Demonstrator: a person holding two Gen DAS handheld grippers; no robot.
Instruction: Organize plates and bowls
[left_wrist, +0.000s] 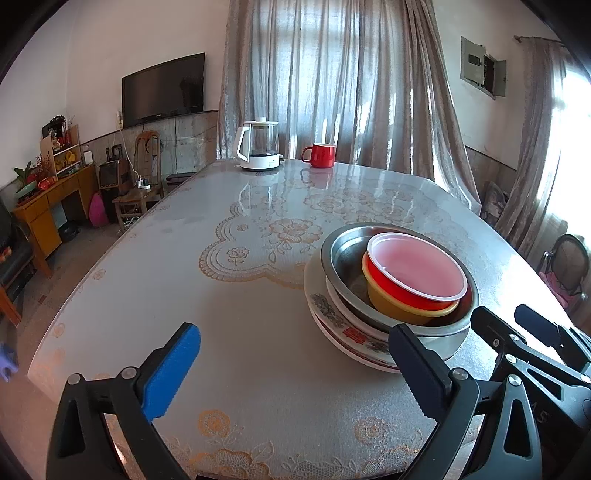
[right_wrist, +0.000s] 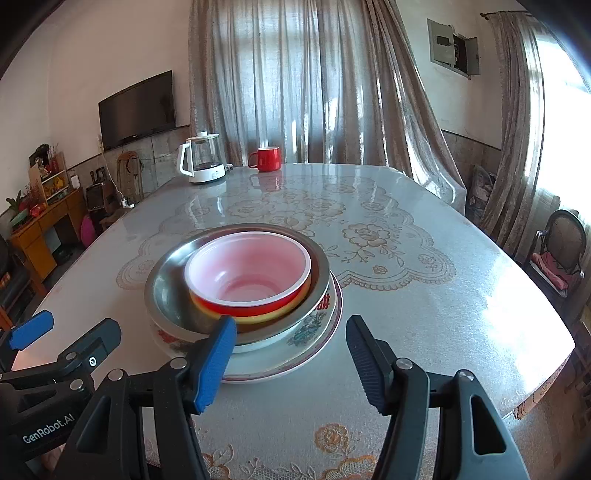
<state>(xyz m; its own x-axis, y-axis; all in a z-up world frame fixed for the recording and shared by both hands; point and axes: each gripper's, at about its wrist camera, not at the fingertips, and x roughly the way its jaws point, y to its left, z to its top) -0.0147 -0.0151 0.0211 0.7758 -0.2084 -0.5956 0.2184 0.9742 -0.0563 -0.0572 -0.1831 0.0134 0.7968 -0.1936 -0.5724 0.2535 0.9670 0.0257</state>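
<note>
On glossy lace-patterned counter (right_wrist: 424, 306): round stack upright, red plastic bowl (right_wrist: 248, 275) in yellow bowl (left_wrist: 402, 308), steel basin (right_wrist: 166, 291), floral ceramic plate (right_wrist: 314, 332). Left gripper (left_wrist: 291, 373) fingers wide apart, empty; right gripper (right_wrist: 291, 365) fingers parted, empty.

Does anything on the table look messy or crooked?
Nothing is spilled or broken. The red bowl sits in the yellow bowl, and both lie off-centre in the steel basin, pushed toward one side. The stack rests on a flowered plate. The kettle and red mug stand upright.
</note>
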